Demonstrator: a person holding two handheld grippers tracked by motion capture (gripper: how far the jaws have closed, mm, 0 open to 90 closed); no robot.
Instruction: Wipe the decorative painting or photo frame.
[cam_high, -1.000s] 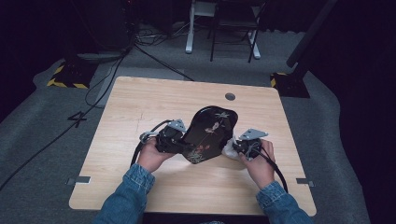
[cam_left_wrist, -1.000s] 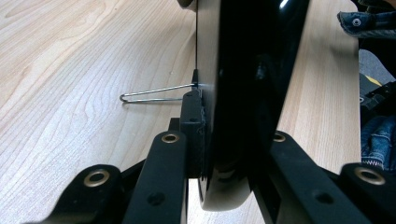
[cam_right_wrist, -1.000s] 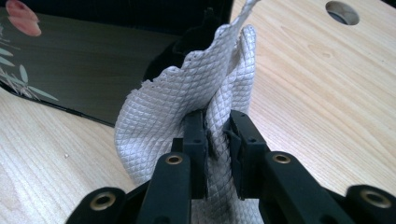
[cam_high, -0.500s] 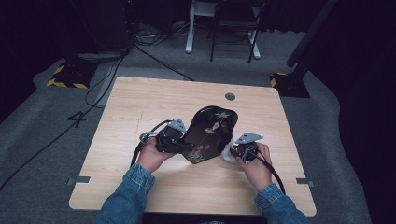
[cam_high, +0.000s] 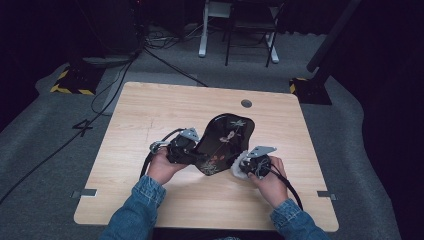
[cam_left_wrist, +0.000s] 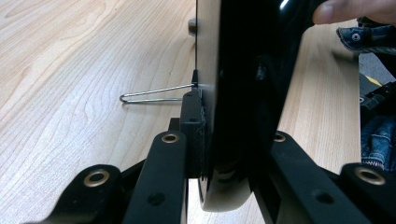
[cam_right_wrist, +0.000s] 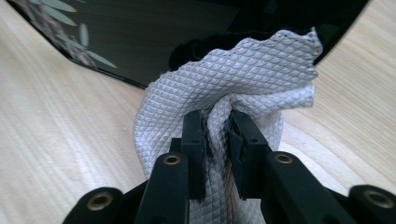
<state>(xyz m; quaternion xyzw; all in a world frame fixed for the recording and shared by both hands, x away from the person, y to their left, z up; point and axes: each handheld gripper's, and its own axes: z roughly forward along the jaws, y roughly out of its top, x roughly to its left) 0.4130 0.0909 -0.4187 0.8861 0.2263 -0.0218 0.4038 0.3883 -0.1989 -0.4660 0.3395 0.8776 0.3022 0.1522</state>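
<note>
1. A black lacquered tray (cam_high: 223, 142) with a floral pattern is held tilted above the wooden worktop (cam_high: 150, 115), its long axis running from near the person's side up and away toward the far right.
2. The left gripper (cam_high: 187, 148) is clamped on the tray's left edge; in the left gripper view the tray (cam_left_wrist: 243, 93) is seen edge-on, pinched between the two jaws.
3. The right gripper (cam_high: 250, 162) is closed on a bunched white cloth (cam_high: 239, 166), which lies at the tray's lower right edge, touching or just beside it.
4. The coming move is judged to be a wipe: the patterned face lies up and to the left of the cloth, so the stroke would be carried along the long axis by the right gripper, which is the nearer one.
5. The right gripper view shows the diamond-textured weave of the cloth (cam_right_wrist: 224, 88) and the fold gripped between the jaws, with the tray (cam_right_wrist: 154, 37) just behind it.
6. The left gripper view alone shows a thin wire loop (cam_left_wrist: 154, 95) beside the tray's back and a fingertip (cam_left_wrist: 355, 10) at the upper right.
</note>
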